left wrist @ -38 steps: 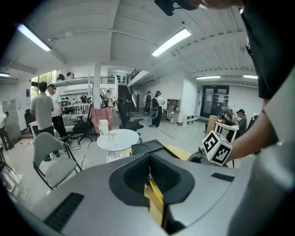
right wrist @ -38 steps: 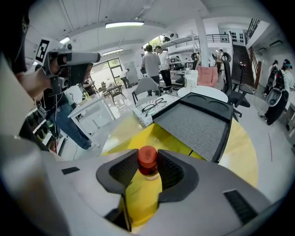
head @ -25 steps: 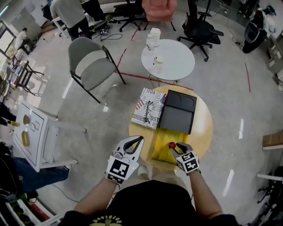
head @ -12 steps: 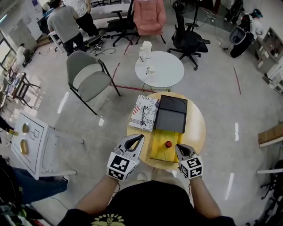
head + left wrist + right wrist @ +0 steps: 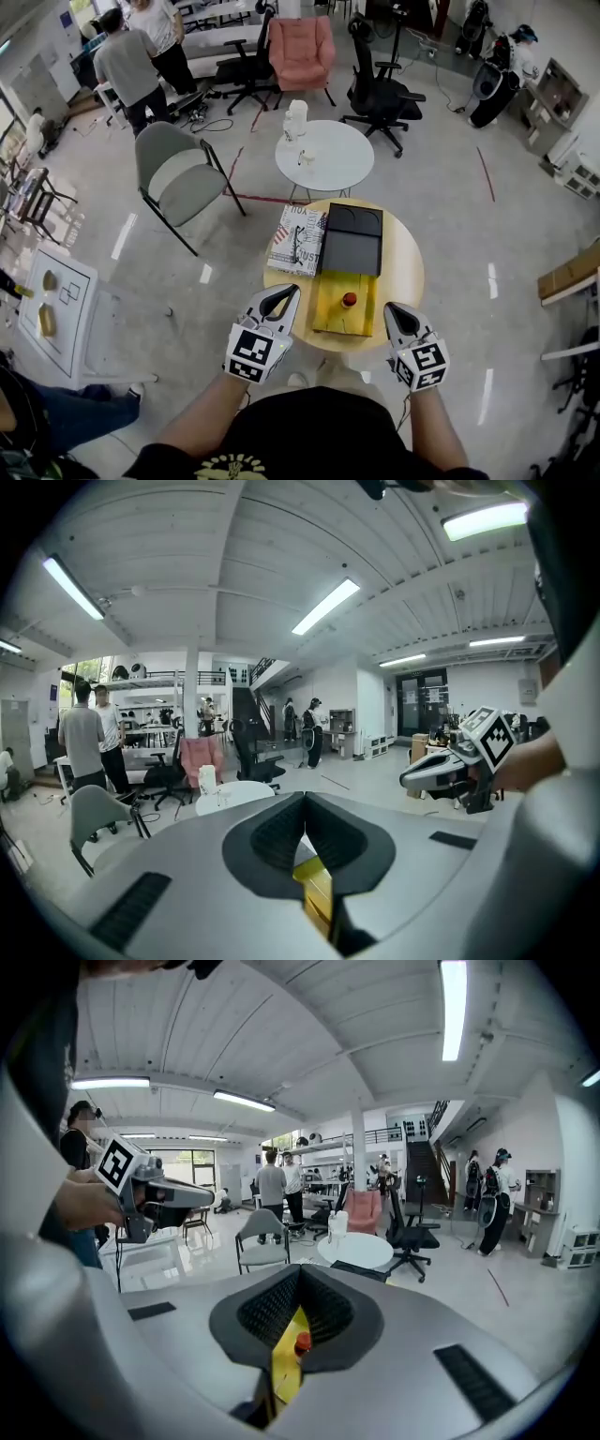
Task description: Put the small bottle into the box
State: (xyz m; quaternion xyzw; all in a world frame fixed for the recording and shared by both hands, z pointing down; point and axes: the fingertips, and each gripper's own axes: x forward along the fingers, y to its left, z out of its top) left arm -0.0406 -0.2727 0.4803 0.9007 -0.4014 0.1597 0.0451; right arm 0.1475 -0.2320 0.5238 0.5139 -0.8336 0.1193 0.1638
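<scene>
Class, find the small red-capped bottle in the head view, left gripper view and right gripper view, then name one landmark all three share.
Head view: the small bottle sits in the yellow box, just below centre.
Left gripper view: not in it; only the box's yellow shows, low centre.
Right gripper view: its red cap shows low centre, against the yellow.
Shared landmark: the white round table.

Red-capped small bottle (image 5: 349, 300), yellow box (image 5: 328, 317)

Red-capped small bottle (image 5: 349, 300), upright inside open yellow box (image 5: 328, 317)
</scene>
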